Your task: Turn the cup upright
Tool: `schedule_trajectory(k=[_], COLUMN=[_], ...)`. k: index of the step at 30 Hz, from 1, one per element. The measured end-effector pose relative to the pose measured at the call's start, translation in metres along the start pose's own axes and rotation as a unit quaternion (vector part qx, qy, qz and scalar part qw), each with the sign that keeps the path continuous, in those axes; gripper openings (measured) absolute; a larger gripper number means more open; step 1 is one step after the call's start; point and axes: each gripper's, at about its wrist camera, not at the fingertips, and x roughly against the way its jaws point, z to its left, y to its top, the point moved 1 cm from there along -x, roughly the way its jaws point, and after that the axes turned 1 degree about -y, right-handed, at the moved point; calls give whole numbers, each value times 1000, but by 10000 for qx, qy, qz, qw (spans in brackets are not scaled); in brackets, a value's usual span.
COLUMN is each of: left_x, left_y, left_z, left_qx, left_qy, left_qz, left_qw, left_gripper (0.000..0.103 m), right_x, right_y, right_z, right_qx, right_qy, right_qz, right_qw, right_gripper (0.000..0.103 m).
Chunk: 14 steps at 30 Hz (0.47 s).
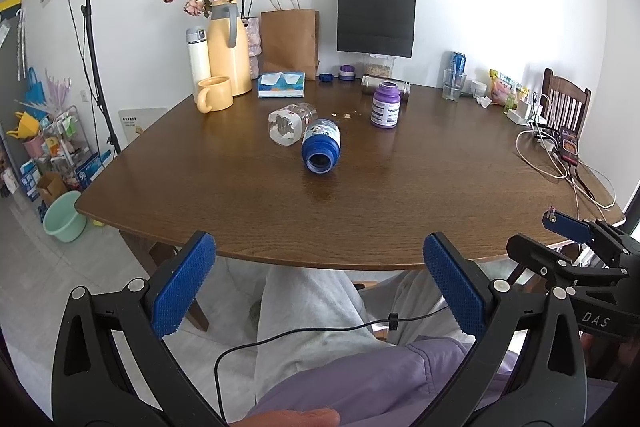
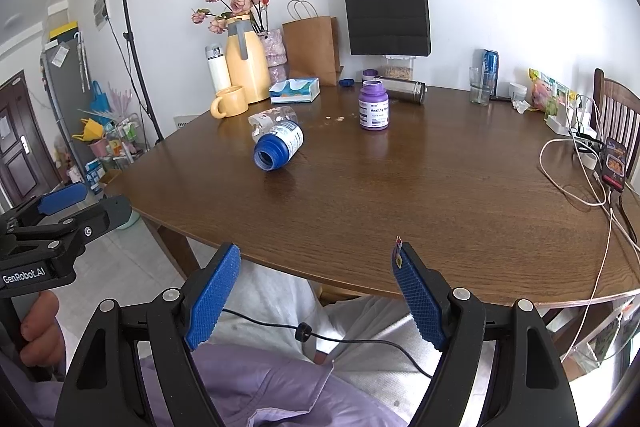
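Observation:
A blue container [image 1: 320, 147] [image 2: 278, 147] with a white label lies on its side mid-table, its open mouth facing me. Touching it from behind lies a clear plastic container [image 1: 286, 125] [image 2: 272, 117], also on its side. My left gripper [image 1: 318, 283] is open and empty, held before the near edge of the brown table [image 1: 240, 207] above the person's lap. My right gripper [image 2: 316, 297] is open and empty too, just right of the left one. Both stay well short of the two lying containers.
A purple bottle [image 1: 386, 105] stands upright right of the blue container. A yellow mug [image 1: 214, 93], jug [image 1: 226, 47], white flask, tissue box, paper bags and a steel flask line the back. A glass, can, cables and phone [image 2: 614, 165] fill the right side.

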Motion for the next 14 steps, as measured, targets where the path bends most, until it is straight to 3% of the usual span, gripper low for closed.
schedule_trajectory(k=[14], left_x=[-3], left_y=[-5], left_z=[0], left_qx=[-27], left_qy=[-6], left_qz=[65], left_qw=[10000], left_gripper=[103], right_x=[-3], right_y=[-3], right_z=[-1], right_qx=[3], right_qy=[12], right_qz=[37], right_qw=[10000], right_gripper=[83])
